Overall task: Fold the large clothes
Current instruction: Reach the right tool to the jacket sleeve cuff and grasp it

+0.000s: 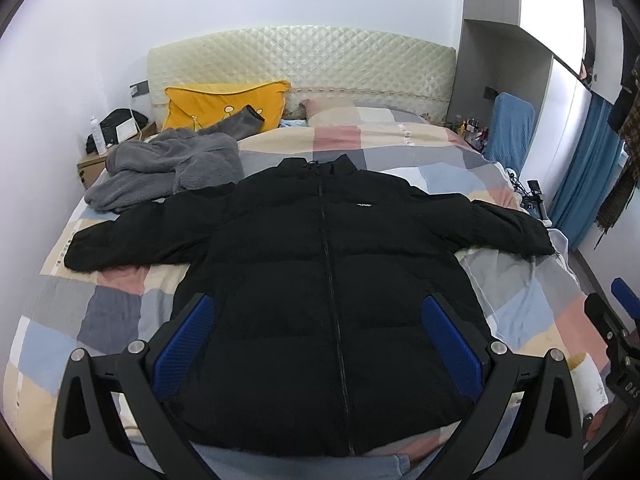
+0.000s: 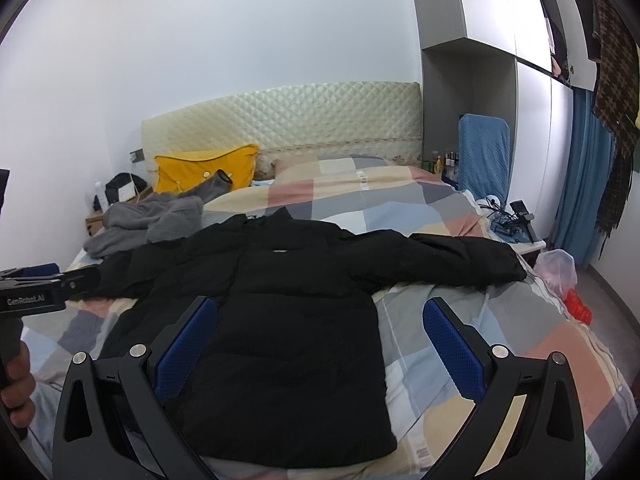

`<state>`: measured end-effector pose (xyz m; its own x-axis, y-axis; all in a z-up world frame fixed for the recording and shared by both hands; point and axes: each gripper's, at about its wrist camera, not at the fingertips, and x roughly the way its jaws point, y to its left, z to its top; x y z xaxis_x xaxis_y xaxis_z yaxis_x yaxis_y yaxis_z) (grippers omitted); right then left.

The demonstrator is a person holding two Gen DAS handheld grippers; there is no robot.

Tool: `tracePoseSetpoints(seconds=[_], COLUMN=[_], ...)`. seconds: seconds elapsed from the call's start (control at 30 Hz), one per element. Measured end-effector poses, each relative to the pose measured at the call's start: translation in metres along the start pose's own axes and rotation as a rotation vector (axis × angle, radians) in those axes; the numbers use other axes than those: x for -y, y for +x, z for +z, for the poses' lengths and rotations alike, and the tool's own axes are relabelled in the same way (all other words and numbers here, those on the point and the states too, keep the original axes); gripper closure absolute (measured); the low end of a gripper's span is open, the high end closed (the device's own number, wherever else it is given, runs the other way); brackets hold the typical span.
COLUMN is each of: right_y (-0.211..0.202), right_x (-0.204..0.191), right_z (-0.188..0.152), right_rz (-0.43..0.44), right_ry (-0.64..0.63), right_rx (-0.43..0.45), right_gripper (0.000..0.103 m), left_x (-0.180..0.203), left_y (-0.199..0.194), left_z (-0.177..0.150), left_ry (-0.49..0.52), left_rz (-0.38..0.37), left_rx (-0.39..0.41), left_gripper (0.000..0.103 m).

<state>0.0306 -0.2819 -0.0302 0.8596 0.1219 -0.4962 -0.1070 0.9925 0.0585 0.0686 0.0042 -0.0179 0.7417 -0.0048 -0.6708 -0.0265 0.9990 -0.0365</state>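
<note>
A black puffer jacket (image 1: 312,264) lies flat and face up on the checked bedspread (image 1: 520,308), zipped, both sleeves spread out sideways. My left gripper (image 1: 318,320) hovers open above its lower front, centred on the zip. In the right wrist view the same jacket (image 2: 280,312) fills the middle, and my right gripper (image 2: 320,324) hangs open over its lower right edge, nothing between the blue pads (image 2: 452,348). The left gripper's body (image 2: 36,292) shows at the left edge of that view, held by a hand (image 2: 18,384).
A grey fleece garment (image 1: 168,164) is heaped at the bed's far left, beside a yellow pillow (image 1: 228,106) against the quilted headboard (image 1: 304,56). A bedside table (image 1: 94,162) with clutter stands at left. Blue chair (image 2: 484,156), curtain (image 2: 584,184) and floor items lie at right.
</note>
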Motion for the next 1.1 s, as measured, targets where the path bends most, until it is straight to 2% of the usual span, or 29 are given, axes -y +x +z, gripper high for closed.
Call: tracePoseSetpoints(seconds=[0.13, 0.3, 0.57, 0.87, 1.1], right_y=[0.011, 0.033, 0.074, 0.129, 0.154], right_x=[0.005, 0.008, 0.017, 0.055, 0.091], right_z=[0.004, 0.004, -0.002, -0.006, 0.022], right_rz=[-0.008, 0.001, -0.008, -0.057, -0.114], right_ry=[0.012, 0.019, 0.04, 0.103, 0.148], right_rx=[0.012, -0.012, -0.038, -0.08, -0.011], right_gripper=[0.0, 0.0, 0.0, 0.0, 0.0], left_x=[-0.003, 0.003, -0.002, -0.023, -0.046], left_y=[0.009, 0.021, 0.046, 0.088, 0.109], left_z=[0.009, 0.024, 0.029, 0.019, 0.015], left_ry=[0.013, 0.106, 0.123, 0.068, -0.011], left_rz=[0.019, 0.079, 0.061, 0.013, -0.018], left_rx=[0.011, 0.05, 0.075, 0.074, 0.063], left_gripper=[0.0, 0.0, 0.0, 0.0, 0.0])
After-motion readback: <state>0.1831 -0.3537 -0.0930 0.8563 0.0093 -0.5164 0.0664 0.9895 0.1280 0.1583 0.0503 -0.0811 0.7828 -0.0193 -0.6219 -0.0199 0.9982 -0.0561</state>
